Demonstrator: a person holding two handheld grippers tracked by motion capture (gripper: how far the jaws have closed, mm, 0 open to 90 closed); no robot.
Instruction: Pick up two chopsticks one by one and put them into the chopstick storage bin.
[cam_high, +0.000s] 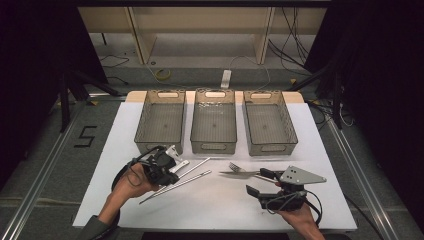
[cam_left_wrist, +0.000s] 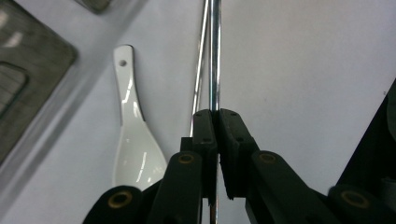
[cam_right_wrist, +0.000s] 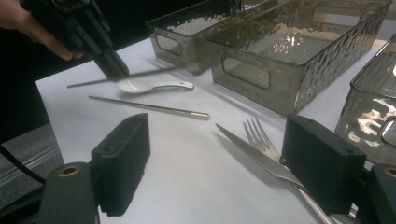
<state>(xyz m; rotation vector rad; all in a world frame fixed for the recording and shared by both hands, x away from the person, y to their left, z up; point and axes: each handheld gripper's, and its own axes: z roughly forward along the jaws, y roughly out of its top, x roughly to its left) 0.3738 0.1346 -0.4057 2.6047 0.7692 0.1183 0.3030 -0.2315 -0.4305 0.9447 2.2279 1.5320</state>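
Note:
My left gripper (cam_high: 172, 175) (cam_left_wrist: 217, 126) is shut on a metal chopstick (cam_high: 197, 165) (cam_left_wrist: 214, 70) (cam_right_wrist: 154, 72) and holds it just above the white board. A second chopstick (cam_high: 200, 176) (cam_left_wrist: 201, 60) (cam_right_wrist: 149, 107) lies flat beside it. Left of the jaws rests a white ceramic spoon (cam_high: 176, 165) (cam_left_wrist: 133, 140) (cam_right_wrist: 149, 86). A fork (cam_high: 237, 167) (cam_right_wrist: 257, 133) and a knife (cam_high: 240, 174) (cam_right_wrist: 252, 149) lie side by side in front of my right gripper (cam_high: 259, 182) (cam_right_wrist: 222, 163). That gripper stands open, its pads (cam_right_wrist: 121, 163) apart over the handle end of the cutlery, gripping nothing.
Three clear plastic baskets (cam_high: 167, 94) (cam_high: 215, 93) (cam_high: 261, 94) stand in a row at the far side of the white board (cam_high: 225, 205), all without contents. The nearest basket wall (cam_right_wrist: 261, 79) rises just beyond the fork. Dark floor and cables surround the table.

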